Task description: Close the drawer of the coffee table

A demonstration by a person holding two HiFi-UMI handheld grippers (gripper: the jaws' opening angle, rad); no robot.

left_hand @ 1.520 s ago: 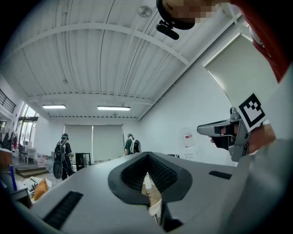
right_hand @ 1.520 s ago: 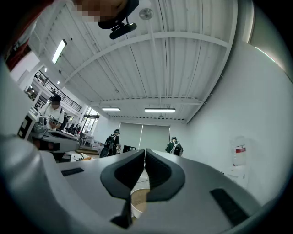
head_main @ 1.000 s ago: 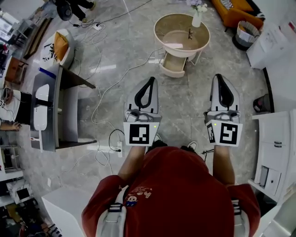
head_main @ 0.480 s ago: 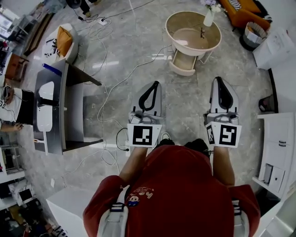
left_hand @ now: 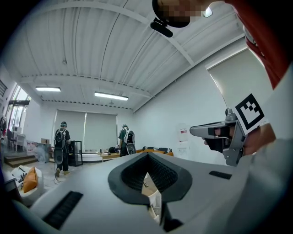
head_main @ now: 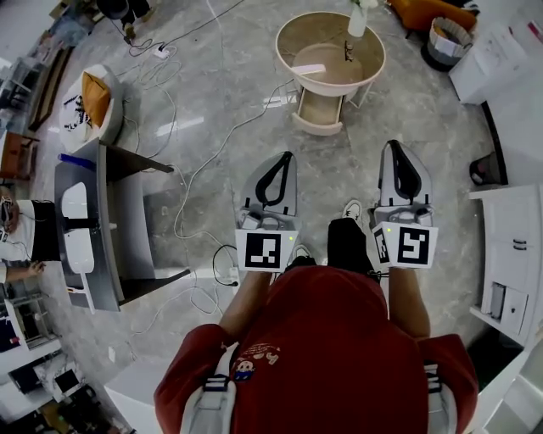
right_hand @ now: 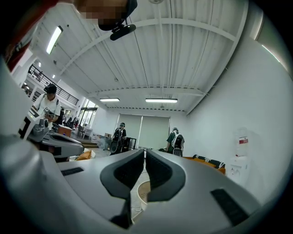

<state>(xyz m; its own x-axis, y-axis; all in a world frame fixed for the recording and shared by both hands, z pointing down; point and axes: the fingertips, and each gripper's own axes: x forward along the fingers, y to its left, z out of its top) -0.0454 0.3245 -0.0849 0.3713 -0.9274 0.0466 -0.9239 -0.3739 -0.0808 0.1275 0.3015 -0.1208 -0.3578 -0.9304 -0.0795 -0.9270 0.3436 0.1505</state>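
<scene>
The round beige coffee table (head_main: 370, 68) stands ahead on the marble floor. Its drawer (head_main: 320, 112) hangs pulled out toward me from under the top. A white vase (head_main: 359, 19) and a small dark item sit on the table. My left gripper (head_main: 288, 156) and right gripper (head_main: 396, 145) are held level side by side, well short of the drawer, and touch nothing. In the left gripper view the left gripper (left_hand: 147, 155) is shut and empty. The right gripper (right_hand: 144, 151) shows its jaws together with nothing between, and the table rim (right_hand: 143, 191) shows below them.
Cables (head_main: 204, 161) trail over the floor left of my path. A grey desk (head_main: 110, 212) and an armchair with an orange cushion (head_main: 95, 97) stand at the left. White cabinets (head_main: 509, 254) line the right, with a basket (head_main: 445, 38) beyond. People stand far off (left_hand: 60, 144).
The person has stepped forward, with a dark trouser leg and shoe now between the grippers. Both grippers dropped slightly and stayed shut. The table has shifted left in the view.
</scene>
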